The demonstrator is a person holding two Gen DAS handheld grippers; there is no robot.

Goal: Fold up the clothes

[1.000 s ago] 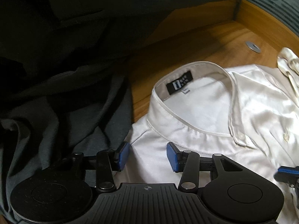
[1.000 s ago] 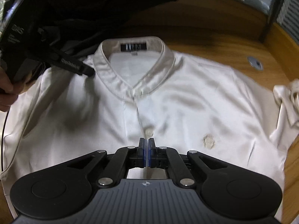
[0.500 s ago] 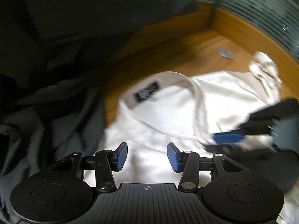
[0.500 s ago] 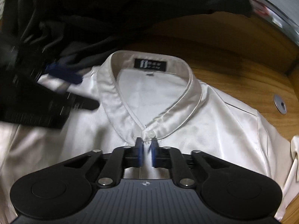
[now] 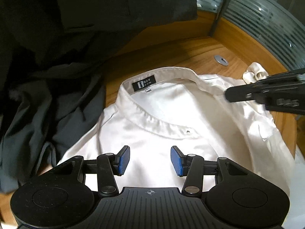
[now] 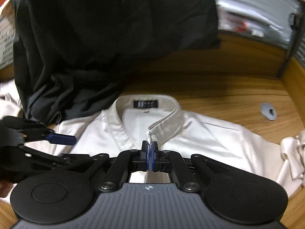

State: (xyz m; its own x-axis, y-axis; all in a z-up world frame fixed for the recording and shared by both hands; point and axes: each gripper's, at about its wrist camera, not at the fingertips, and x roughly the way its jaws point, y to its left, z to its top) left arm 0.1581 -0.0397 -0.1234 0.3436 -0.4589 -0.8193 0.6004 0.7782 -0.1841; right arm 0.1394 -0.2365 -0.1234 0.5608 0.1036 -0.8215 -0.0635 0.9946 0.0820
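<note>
Wooden desk [image 6: 228, 99]: right gripper [image 6: 150, 155] pinches shirt [image 6: 209, 139] collar.

A wooden desk [image 5: 171, 57] with a round metal grommet [image 5: 221, 60] ends at a raised wooden edge beneath ribbed glass panels [image 5: 257, 17].

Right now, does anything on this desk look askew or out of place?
Yes. The white shirt's collar is open and lifted on one side, pinched by the right hand-held gripper. A heap of dark clothes overlaps the shirt's shoulder, crowding the folding area.
</note>
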